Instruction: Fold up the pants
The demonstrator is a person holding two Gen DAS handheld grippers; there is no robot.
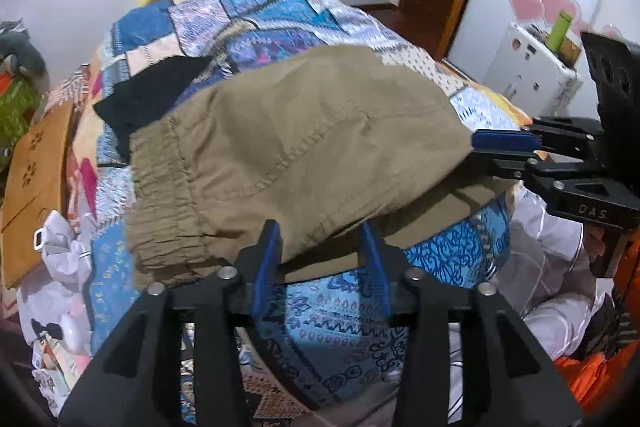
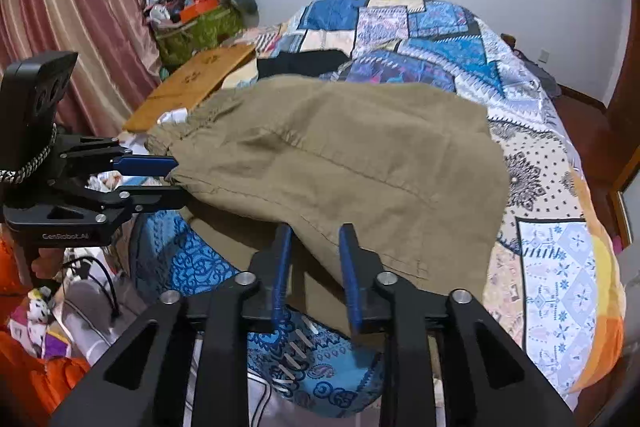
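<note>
Left wrist view: folded khaki cotton pants [image 1: 296, 155] on patchwork quilted bed [image 1: 256, 15]; left hand-held gripper [image 1: 322, 247] parted, right hand-held gripper [image 2: 316, 255] narrowly parted, apparently releasing the near edge.

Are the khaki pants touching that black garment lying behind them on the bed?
Touching. In the left wrist view the khaki pants overlap the black garment's near edge.

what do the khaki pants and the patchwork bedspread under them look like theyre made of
Khaki pants: apparently a matte woven cotton-type cloth; visible stitched seams, gathered elastic waistband, soft creases. Patchwork bedspread: probably smooth printed fabric with a slight sheen, possibly satin or polyester; its pale patches catch the light.
</note>
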